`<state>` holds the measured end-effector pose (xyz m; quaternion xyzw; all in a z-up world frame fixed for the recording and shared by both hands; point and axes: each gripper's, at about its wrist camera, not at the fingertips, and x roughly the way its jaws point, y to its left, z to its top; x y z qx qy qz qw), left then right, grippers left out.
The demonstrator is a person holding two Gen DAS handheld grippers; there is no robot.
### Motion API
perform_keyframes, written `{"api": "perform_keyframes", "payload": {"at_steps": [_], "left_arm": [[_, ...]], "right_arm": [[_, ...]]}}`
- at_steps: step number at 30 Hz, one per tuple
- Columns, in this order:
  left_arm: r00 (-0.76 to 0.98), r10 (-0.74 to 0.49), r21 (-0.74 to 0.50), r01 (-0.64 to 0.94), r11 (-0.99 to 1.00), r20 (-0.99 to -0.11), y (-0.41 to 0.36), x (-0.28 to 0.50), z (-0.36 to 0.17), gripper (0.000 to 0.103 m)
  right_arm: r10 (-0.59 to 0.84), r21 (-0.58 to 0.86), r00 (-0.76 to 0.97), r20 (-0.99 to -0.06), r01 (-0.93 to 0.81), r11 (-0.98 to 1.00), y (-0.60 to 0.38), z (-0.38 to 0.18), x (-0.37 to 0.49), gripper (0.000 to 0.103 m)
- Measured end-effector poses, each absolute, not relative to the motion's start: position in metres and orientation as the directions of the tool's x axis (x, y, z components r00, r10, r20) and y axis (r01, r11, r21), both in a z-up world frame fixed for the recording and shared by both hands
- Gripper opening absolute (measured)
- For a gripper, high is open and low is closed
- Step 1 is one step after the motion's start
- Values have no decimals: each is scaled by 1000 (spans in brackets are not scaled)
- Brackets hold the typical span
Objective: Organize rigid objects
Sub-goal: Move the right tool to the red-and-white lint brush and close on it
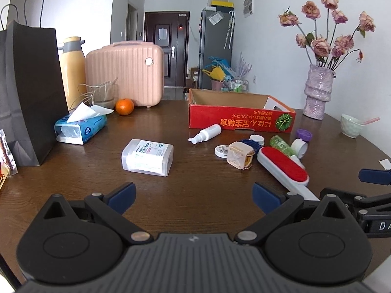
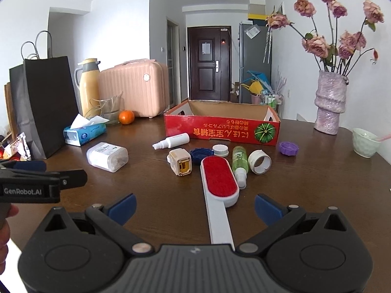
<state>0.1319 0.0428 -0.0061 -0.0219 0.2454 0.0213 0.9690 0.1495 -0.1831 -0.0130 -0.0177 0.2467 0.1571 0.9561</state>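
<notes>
Both hand-held tools hang low over the dark wooden table, jaws spread wide and holding nothing: the left gripper faces the clear plastic box, the right gripper straddles the white handle of the lint brush. Going left to right among the loose pieces, the one clear plastic box looks light and stiff but smooth-sided, probably best pinched across its short width. One white spray bottle lies on its side just before the red cardboard box; round and slick, it could roll, so a grip across the body seems wise. One cream cube-shaped charger is hard and flat-faced, an easy pinch. One navy lid and one white lid sit touching; flat and low, awkward to lift except by the rim. The single lint brush is rigid and long, so a hold near the head would likely balance it. One green bottle lies beside it, then one white ring-shaped cap, thin-walled, and one purple cap apart to the right. The red box stands open and looks empty from here.
</notes>
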Motion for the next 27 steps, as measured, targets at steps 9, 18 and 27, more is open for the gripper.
{"api": "perform_keyframes", "payload": {"at_steps": [9,18,27], "left_arm": [[856,37,-33,-63,997,-516,52,173,-14,103],[840,38,-31,-65,997,-542,55,206,-18,103],[829,42,-28,-70,997,-557,59,231,-20,103]], "right_arm": [[297,44,798,-525,-323,945,-178,-22,200,96],[296,40,774,-560,-331,943,-176,-29,240,92],[306,38,747,-590,-353,935,-171,-33,269,85]]}}
